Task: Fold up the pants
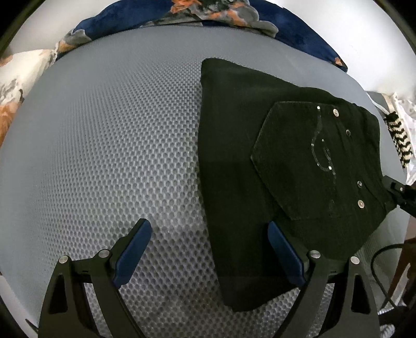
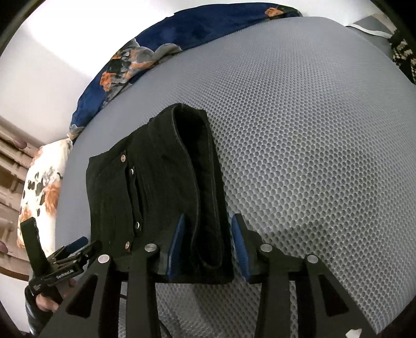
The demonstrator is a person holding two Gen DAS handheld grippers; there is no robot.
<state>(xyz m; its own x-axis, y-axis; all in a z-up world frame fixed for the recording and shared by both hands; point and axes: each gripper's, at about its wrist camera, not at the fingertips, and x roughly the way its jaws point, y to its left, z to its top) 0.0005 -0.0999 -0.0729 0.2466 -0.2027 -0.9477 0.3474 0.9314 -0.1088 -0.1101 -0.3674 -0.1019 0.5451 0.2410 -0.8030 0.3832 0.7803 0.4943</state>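
Note:
Black pants (image 1: 273, 145) lie folded on a grey mesh mattress (image 1: 117, 145), back pocket and rivets facing up. My left gripper (image 1: 209, 251) hangs open and wide above the pants' left edge, one pad over the mattress and the other over the cloth, holding nothing. In the right wrist view the pants (image 2: 161, 182) show a thick rolled fold, and it runs between the fingers of my right gripper (image 2: 208, 236). Its jaws are partly open, with a thin strip of mattress showing beside the right pad. A hand (image 2: 46, 299) holds the left gripper (image 2: 56, 240) at the pants' near left corner.
A dark blue floral blanket (image 1: 161, 15) is bunched along the mattress's far edge. A white floral pillow (image 2: 41, 182) lies beside it. A black-and-white knitted item (image 1: 400, 140) sits off the right edge. A black cable (image 1: 379, 262) loops near the mattress corner.

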